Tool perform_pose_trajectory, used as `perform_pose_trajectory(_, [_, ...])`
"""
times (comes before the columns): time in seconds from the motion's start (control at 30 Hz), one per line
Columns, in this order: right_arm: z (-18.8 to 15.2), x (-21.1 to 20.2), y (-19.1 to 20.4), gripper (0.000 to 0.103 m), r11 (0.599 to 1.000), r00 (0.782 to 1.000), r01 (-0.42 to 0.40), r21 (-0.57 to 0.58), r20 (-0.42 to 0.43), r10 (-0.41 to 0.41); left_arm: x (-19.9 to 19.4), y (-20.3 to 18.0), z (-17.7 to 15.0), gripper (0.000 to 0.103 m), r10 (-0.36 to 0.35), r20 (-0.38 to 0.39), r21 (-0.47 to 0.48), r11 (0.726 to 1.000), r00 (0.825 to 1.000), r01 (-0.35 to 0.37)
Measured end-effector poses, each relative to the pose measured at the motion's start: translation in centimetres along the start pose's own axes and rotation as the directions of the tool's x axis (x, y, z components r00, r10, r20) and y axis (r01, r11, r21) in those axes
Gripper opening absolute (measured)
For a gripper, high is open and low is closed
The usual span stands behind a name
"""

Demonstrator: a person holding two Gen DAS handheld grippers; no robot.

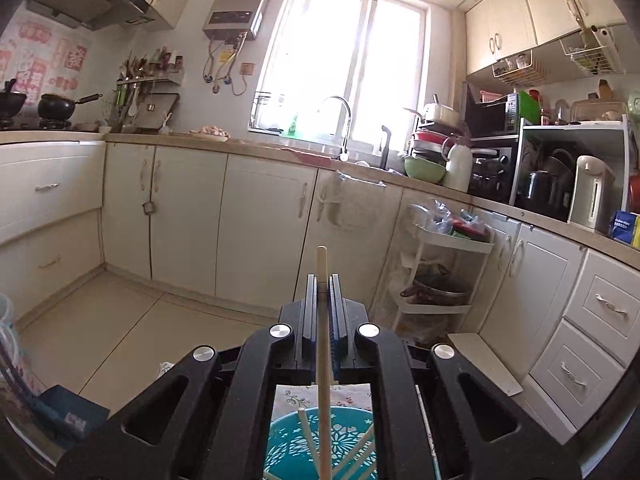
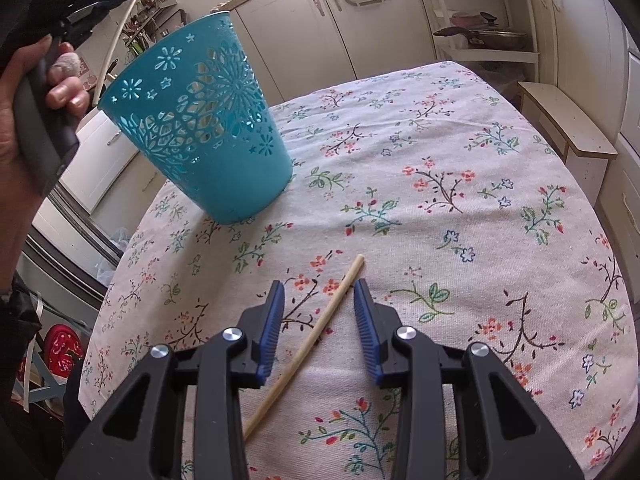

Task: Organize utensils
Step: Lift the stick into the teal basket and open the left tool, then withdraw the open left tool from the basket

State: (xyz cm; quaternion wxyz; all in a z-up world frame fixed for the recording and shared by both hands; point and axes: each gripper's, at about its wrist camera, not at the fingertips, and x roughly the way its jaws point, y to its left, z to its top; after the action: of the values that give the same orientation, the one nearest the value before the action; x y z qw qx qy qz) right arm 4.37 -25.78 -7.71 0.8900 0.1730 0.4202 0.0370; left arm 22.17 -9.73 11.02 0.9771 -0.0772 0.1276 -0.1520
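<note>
- Holding one chopstick (image 1: 322, 320) clamped in our left gripper (image 1: 322, 280), above teal basket (image 1: 288, 448), lower centre.
- Right gripper (image 2: 319, 292) partly open, second chopstick (image 2: 316, 332) lying loose between jaws on counter (image 2: 460, 160).

The left tool (image 1: 322, 292) was clamped shut on a chopstick (image 1: 322, 320) and pointed nearly level. In the right wrist view, a hand (image 2: 24, 100) gripped the left tool's handle, fingers (image 2: 66, 92) curled round it. The right tool (image 2: 319, 300) pointed steeply downward, its blue-padded jaws parted and touching nothing; a second chopstick (image 2: 320, 328) lay between them.
</note>
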Motion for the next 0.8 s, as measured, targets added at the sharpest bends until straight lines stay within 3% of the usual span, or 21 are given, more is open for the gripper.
perform_pose_trajectory(0.37, [0.0, 0.1, 0.1, 0.036, 1.0, 1.0, -0.001, -0.004, -0.002, 0.001, -0.3, 0.6, -0.4, 0.005, 0.003, 0.011, -0.027, 1.0, 1.0, -0.003])
perform_pose_trajectory(0.67, [0.0, 0.1, 0.1, 0.036, 1.0, 1.0, -0.001, -0.005, -0.001, 0.001, -1.3, 1.1, 1.0, 0.005, 0.008, 0.055, -0.052, 0.999, 0.998, -0.005])
perform_pose_trajectory(0.8, [0.0, 0.1, 0.1, 0.036, 1.0, 1.0, -0.002, -0.004, -0.001, 0.002, -1.1, 1.0, 0.6, 0.005, 0.001, 0.035, -0.052, 0.999, 0.999, 0.001])
